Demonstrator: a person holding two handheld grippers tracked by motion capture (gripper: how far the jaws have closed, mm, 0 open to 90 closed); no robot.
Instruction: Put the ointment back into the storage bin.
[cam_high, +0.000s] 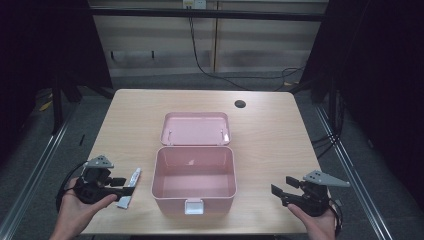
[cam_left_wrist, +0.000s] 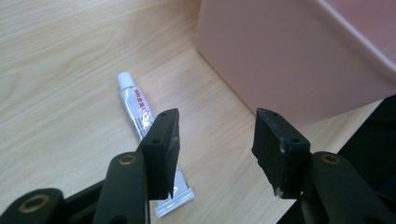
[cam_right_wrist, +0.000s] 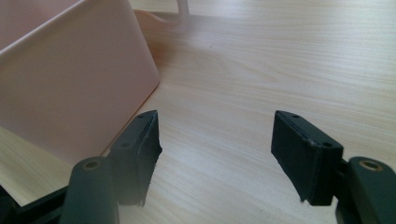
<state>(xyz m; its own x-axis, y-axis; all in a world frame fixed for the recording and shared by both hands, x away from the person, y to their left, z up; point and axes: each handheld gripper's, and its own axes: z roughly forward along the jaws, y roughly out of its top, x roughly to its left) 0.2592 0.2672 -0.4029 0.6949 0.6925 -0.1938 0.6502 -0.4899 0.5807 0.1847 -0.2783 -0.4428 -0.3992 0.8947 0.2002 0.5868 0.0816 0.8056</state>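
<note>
a light wooden table (cam_high: 270, 140) is seen from above, and near its middle a pink box (cam_high: 194, 181) is stood with its lid (cam_high: 196, 128) thrown back flat behind it. the inside of the box is seen bare, so nothing is judged to be packed yet. the white latch (cam_high: 194, 206) on the front wall is left hanging free.

just beside the box's left wall a small white tube (cam_high: 130, 187) is laid flat on the table, cap end pointing away from the person. the left gripper (cam_left_wrist: 212, 149) is held over the tube's crimped end with its jaws parted; the pads are not pressed on the tube, and one jaw is only seen in front of it. the tube is therefore judged not yet picked up, with lifting and placing in the box left to do.

the right gripper (cam_right_wrist: 215, 154) is held near the box's right wall, above bare wood, with a gap between its jaws and nothing between them.

red print is carried along the tube's side, too small to be read; no brand can be made out.
</note>
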